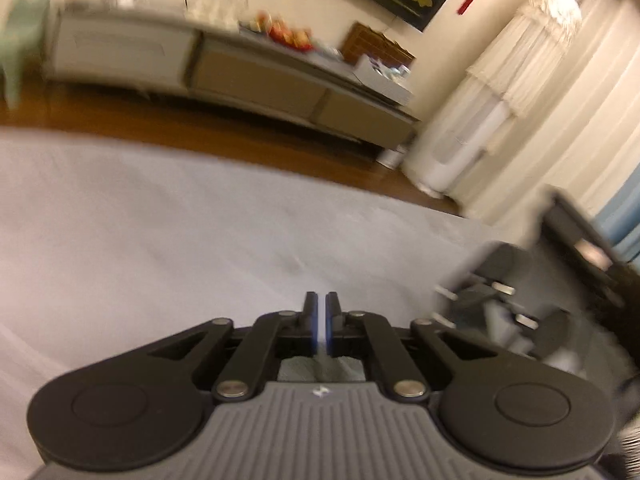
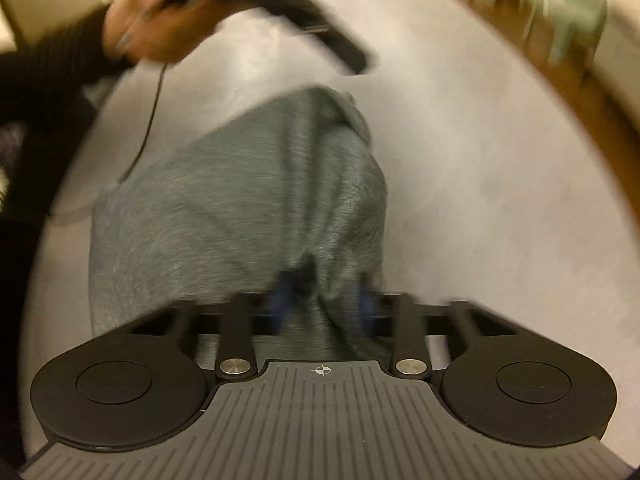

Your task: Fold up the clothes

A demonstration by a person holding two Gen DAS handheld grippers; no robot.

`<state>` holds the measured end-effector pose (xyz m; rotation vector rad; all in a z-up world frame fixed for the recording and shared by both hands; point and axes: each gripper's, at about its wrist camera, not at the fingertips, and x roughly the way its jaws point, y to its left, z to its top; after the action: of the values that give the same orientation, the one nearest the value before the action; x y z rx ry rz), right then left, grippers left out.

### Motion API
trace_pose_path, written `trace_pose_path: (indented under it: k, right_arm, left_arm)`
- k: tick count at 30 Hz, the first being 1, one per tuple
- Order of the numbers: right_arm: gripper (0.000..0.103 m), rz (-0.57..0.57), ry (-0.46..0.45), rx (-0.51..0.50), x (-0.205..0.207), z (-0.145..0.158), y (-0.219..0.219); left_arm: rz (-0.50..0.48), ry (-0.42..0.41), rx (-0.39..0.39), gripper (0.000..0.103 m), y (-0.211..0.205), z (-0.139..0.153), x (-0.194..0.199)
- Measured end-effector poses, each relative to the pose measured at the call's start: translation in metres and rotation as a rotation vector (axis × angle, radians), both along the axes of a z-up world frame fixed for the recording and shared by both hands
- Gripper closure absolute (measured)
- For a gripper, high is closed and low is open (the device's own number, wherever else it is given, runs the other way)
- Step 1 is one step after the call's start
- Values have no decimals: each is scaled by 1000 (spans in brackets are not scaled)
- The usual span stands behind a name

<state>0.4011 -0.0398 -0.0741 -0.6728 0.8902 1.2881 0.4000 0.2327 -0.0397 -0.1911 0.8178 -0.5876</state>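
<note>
Item: left hand-held gripper (image 1: 322, 320). I am seeing its fingers (image 1: 309, 312) pressed nearly together, clenched, with only a thin slit between the blue pads; whether any cloth is pinched there I cannot tell. It is hovering over a pale grey counter (image 1: 160, 220).

Item: right hand-held gripper (image 2: 320, 304). Its blue-padded fingers (image 2: 280, 300) are blurring, set apart with a bunch of cloth passing between them; I cannot tell whether they are gripping it or letting it go.

Item: grey garment (image 2: 240, 200). It is lying crumpled on the counter, stretching from the right hand-held gripper away toward the far edge.

Item: the person's left hand (image 2: 148, 28), in a dark sleeve (image 2: 52, 56), is holding the left unit above the garment, a thin cable (image 2: 152, 120) dangling beneath.

Item: background. A long low cabinet (image 1: 240, 76) and pale curtains (image 1: 560, 100) are showing beyond the wooden floor (image 1: 200, 128).
</note>
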Motion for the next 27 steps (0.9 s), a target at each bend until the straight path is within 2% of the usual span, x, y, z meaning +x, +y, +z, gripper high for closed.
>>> trace_pose_path:
  k: [1,3,4,5,7,8,9,11,13,15,17,19,20,21,22,23,25,27]
  right_arm:
    - [90,9,-52,-16,-13,5,1]
    - [92,40,-147,-50,-40,14,2]
    - [93,52,-187,-67,-52,18,2]
    - [94,65,-230,-82,-65,22,3]
    - [94,81,-300,-89,-86,30,2]
    - [94,83,-329,-87,-96,33,1]
    - [94,83,-347,-86,-104,37,1]
    - [94,81,-369,-83,-111,41,5]
    - [95,76,-379,-80,-112,42,11]
    - [95,71,-389,-75,-113,44,13]
    - [95,66,-400,-70,-114,46,15]
    - [95,61,-410,-65,-115,48,16]
    - [95,58,-416,-62,-117,48,17]
    - [95,54,-426,-59,-121,48,16]
    - [95,50,-430,-58,-122,50,13]
    - [95,45,-432,-58,-122,52,11]
    - [95,29,-435,-58,-120,50,5]
    - [95,17,-439,-56,-122,50,-1]
  left_arm:
    - [-11,-30,33,85,-4,9,-2]
    - [-77,-59,115,78,-30,23,-6]
    - [-132,-54,162,72,-49,25,-6]
    - [-185,-41,217,71,-67,23,-7]
    - [-254,-20,356,75,-94,13,-8]
    - [-260,-15,446,82,-101,5,-7]
    - [-265,-11,536,95,-108,-3,-5]
    - [-187,64,602,97,-92,-16,13]
    - [-83,69,698,99,-72,-21,23]
    - [-32,67,590,98,-55,-4,21]
    - [-64,16,467,94,-61,21,7]
    - [-178,-17,362,81,-86,37,-9]
    - [-245,-24,354,81,-102,38,-16]
    - [-324,-23,380,81,-117,33,-23]
    - [-379,-24,440,90,-129,24,-28]
    - [-379,-24,525,94,-133,13,-26]
    - [-259,8,654,101,-119,-5,-4]
    - [-102,8,705,102,-96,-7,15]
